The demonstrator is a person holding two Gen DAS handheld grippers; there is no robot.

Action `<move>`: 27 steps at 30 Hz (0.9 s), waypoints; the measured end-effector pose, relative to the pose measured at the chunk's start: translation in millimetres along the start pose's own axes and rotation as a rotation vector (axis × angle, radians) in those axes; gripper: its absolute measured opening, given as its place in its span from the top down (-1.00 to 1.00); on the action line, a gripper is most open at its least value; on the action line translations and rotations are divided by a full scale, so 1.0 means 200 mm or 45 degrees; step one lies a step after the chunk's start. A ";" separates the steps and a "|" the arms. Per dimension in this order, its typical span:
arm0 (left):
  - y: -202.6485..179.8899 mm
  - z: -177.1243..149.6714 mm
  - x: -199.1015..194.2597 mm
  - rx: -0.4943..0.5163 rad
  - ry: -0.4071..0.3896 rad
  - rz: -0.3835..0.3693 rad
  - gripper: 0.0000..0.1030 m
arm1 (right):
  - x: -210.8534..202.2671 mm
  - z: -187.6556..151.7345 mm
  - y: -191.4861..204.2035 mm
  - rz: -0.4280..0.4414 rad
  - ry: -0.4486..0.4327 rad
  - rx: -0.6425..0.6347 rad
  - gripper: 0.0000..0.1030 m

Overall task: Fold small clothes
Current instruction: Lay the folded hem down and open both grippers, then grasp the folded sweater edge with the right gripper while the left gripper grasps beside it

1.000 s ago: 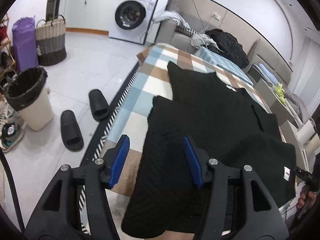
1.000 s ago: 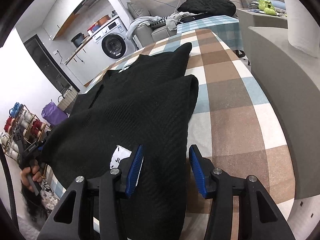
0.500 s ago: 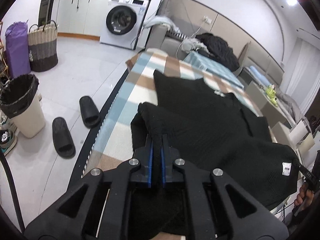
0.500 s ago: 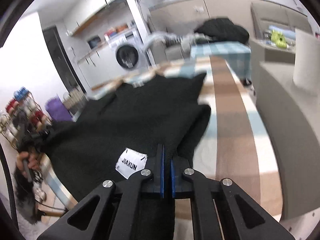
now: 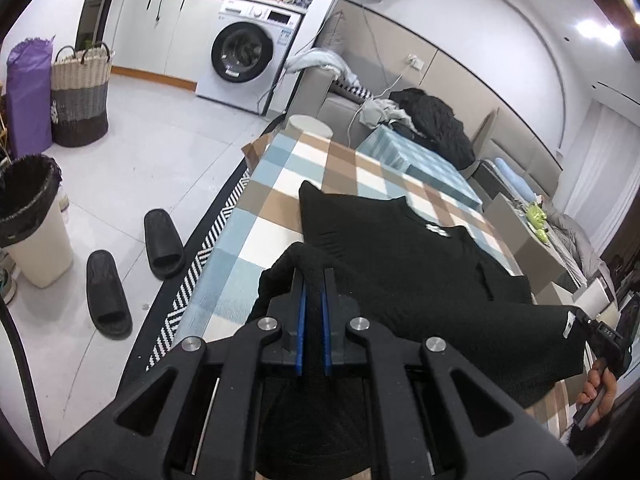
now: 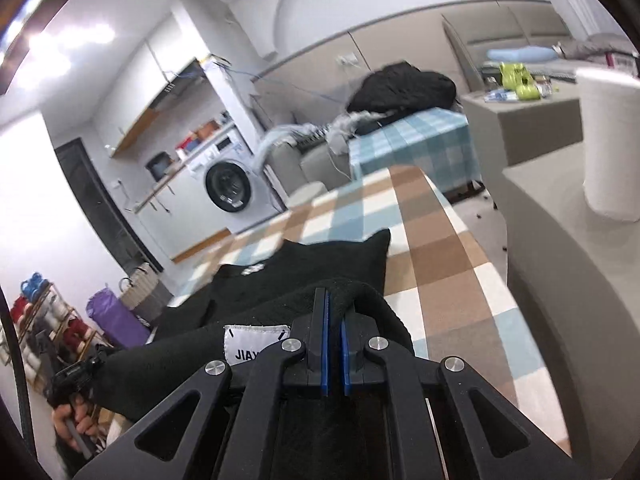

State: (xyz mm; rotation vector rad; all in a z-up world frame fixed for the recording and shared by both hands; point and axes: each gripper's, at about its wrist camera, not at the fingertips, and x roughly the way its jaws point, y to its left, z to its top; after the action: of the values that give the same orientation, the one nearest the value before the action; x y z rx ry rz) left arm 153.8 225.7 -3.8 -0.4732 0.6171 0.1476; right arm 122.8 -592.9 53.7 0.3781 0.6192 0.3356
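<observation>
A black knit garment (image 5: 404, 256) lies on the checked tablecloth (image 5: 280, 184), its near edge lifted. My left gripper (image 5: 313, 280) is shut on the garment's left near corner and holds it above the table. My right gripper (image 6: 334, 304) is shut on the right near corner of the same garment (image 6: 300, 272), next to a white label (image 6: 252, 346). The lifted hem stretches between the two grippers. The far part with the collar still rests flat on the table (image 6: 432, 256).
Two black slippers (image 5: 132, 268), a bin (image 5: 28, 216) and a woven basket (image 5: 80, 96) stand on the floor to the left. A washing machine (image 5: 248, 56) and a sofa with clothes (image 5: 432, 124) are behind. A grey counter with a paper roll (image 6: 608, 144) is on the right.
Both grippers closed on the garment's near corners, then lifted them up off the table. The near edge now hangs raised between them.
</observation>
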 end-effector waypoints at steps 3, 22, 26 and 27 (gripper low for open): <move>0.00 0.02 0.14 0.023 0.039 0.055 0.92 | 0.14 0.01 -0.03 -0.066 0.086 0.044 0.92; -0.03 -0.17 0.35 0.177 0.245 0.158 -0.07 | 0.14 -0.32 -0.11 -0.071 0.411 -0.006 0.04; -0.06 -0.19 0.35 0.194 0.248 0.145 -0.06 | 0.15 -0.36 -0.06 -0.059 0.423 -0.068 0.04; -0.06 -0.20 0.35 0.186 0.249 0.132 -0.02 | 0.16 -0.37 -0.04 -0.073 0.431 -0.096 0.04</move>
State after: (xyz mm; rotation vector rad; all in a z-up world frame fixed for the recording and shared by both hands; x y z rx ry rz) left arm 193.9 196.5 -68.7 -0.3165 0.8384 0.1546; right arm 103.2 -568.7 -20.2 0.2313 0.9439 0.3701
